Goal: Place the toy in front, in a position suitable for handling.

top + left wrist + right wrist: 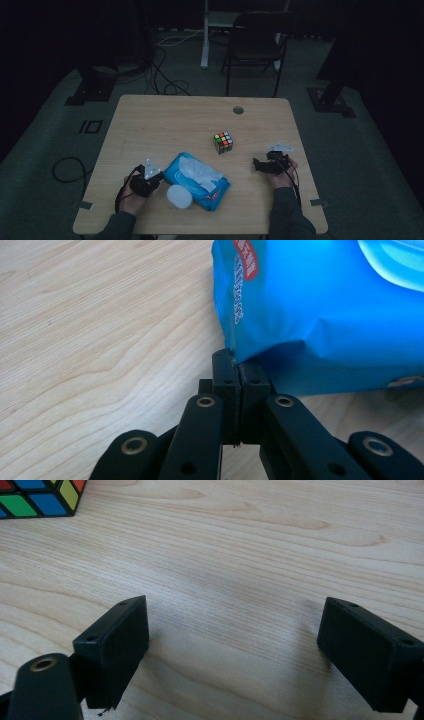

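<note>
High view: a person's two forearms enter from the bottom edge of a light wooden surface (150, 125), each hand carrying a two-jaw gripper. The left gripper (159, 178) sits at the left end of a blue wipes pack (197, 181), which lies in the near-centre of the surface with its white flap lid (179, 196) swung open toward the person and a white wipe showing at the opening. In the left gripper view the left gripper (239, 371) has its jaws pressed together, and the thin sealed edge of the wipes pack (320, 315) enters between their tips — a pinch on the pack's rim, with the rest of the pack resting on the wood.

The right gripper (257, 164) lies well apart from the pack, near the right edge of the surface. In the right gripper view its jaws (235, 645) stand spread wide over bare wood, gripping nothing. A colour cube (223, 142) rests between the two grippers, farther from the person; a corner of it (40, 497) appears at the upper left of the right gripper view.
</note>
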A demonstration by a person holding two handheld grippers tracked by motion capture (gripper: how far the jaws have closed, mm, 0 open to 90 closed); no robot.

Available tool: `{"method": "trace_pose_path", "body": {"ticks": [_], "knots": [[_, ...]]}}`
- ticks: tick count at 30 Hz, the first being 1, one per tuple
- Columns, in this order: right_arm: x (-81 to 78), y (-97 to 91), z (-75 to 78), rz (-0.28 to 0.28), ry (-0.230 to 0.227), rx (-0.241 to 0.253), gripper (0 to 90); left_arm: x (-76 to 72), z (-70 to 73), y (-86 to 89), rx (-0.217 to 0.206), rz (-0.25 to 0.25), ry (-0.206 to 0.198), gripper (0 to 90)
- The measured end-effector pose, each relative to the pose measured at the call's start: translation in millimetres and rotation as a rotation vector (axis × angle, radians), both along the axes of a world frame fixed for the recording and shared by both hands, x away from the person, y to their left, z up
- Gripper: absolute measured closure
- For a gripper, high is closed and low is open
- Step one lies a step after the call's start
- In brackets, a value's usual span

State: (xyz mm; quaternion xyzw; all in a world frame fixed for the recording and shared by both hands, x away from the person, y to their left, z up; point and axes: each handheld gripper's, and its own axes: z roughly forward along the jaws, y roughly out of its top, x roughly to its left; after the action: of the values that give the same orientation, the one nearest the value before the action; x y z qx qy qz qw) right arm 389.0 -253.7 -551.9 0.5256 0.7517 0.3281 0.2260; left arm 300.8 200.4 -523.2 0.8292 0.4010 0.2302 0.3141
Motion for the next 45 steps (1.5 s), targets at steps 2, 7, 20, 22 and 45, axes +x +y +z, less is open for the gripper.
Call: {"method": "trace_pose_path", "body": {"ticks": [2, 7, 20, 22, 45], "knots": [[0.0, 0.0, 0.0, 0.0, 0.0, 0.0, 13.1, 2.9, 0.4, 2.4, 0.002, 0.008, 0.002, 89.9], [0.0, 0.0, 0.0, 0.0, 0.0, 0.0, 13.1, 10.8, 1.6, 8.6, 0.015, 0.019, 0.007, 89.5], [0.0, 0.0, 0.0, 0.0, 0.0, 0.0, 13.1, 32.4, 3.2, 29.8, 0.017, 0.079, 0.019, 89.3], [0.0, 0.0, 0.0, 0.0, 0.0, 0.0, 13.1, 36.6, 3.3, 33.3, 0.016, 0.087, 0.021, 89.3], [-0.1, 0.1, 0.1, -0.001, 0.001, 0.001, 13.1, 110.9, 8.0, 73.4, -0.021, 0.169, 0.086, 88.3]]}}
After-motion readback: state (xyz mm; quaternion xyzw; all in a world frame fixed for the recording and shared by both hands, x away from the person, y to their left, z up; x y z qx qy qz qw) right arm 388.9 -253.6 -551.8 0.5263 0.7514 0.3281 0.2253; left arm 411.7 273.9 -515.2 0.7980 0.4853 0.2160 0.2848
